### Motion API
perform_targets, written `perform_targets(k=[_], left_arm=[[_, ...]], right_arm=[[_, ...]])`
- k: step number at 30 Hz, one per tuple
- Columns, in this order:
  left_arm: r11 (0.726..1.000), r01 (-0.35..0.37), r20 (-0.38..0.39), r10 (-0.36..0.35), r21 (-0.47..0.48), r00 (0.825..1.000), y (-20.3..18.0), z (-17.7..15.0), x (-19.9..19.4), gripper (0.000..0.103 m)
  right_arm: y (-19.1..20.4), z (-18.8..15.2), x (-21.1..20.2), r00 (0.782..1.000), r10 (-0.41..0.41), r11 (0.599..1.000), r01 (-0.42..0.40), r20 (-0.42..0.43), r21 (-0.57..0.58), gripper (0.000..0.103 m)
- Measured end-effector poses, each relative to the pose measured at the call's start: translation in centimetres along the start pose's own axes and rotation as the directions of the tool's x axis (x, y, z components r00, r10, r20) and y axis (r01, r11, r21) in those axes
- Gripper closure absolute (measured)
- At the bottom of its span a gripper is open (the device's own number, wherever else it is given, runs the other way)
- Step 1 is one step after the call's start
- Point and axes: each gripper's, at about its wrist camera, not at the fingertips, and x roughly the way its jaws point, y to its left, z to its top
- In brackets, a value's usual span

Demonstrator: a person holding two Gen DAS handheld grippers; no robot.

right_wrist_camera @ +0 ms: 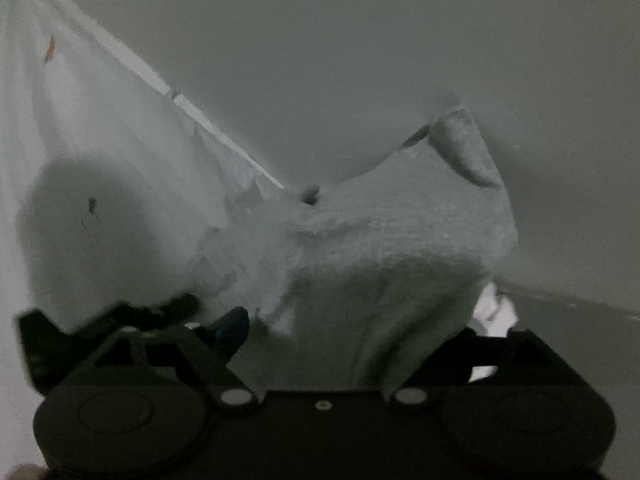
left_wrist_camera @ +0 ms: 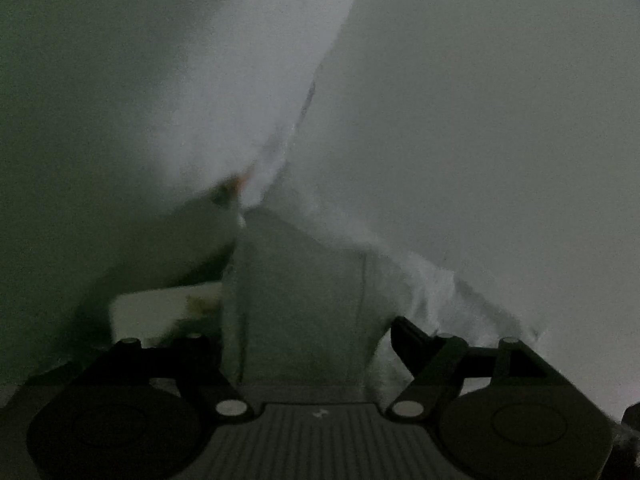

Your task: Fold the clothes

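Right wrist view alone shows the white garment (right_wrist_camera: pixel 360 240) heaped between its released claw (right_wrist_camera: pixel 340 320).

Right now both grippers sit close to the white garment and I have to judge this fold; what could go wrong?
1. The white garment bunches between the right gripper fingers, so cloth may snag.
2. The left gripper also has fabric between open jaws; a blind grasp might catch several layers.

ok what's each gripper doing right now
left gripper: jaws open, white garment between them, not gripped
right gripper: jaws open, same garment lying between them
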Motion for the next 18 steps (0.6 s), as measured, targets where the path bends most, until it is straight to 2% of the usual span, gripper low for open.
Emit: perform_targets(k=[3, 8, 12, 16, 18], left_arm=[[0.998, -0.056, 0.081, 0.057, -0.012, 0.995, -0.5, -0.9, -4.1, 0.016], [0.992, -0.124, 0.236, 0.124, -0.012, 0.964, -1.9, -2.8, -10.9, 0.004], [0.976, -0.215, 0.348, 0.215, -0.04, 0.912, -3.9, -3.8, -16.6, 0.0], [0.953, -0.296, 0.408, 0.297, -0.068, 0.863, -5.1, -6.0, -22.5, 0.0], [0.934, -0.349, 0.441, 0.344, -0.075, 0.829, -5.9, -7.0, -25.7, 0.0]], right_arm=[[1.2, -0.4, -1.3, 0.999, -0.032, 0.997, 0.033, 0.017, -0.066, 0.002], [3.5, -1.7, -3.5, 0.992, -0.122, 0.966, 0.129, 0.042, -0.226, 0.0], [4.4, -2.6, -4.8, 0.989, -0.139, 0.941, 0.15, 0.058, -0.303, 0.0], [5.4, -3.5, -6.4, 0.99, -0.117, 0.922, 0.138, 0.077, -0.361, 0.0], [6.2, -4.0, -7.2, 0.992, -0.092, 0.907, 0.121, 0.091, -0.403, 0.0]])
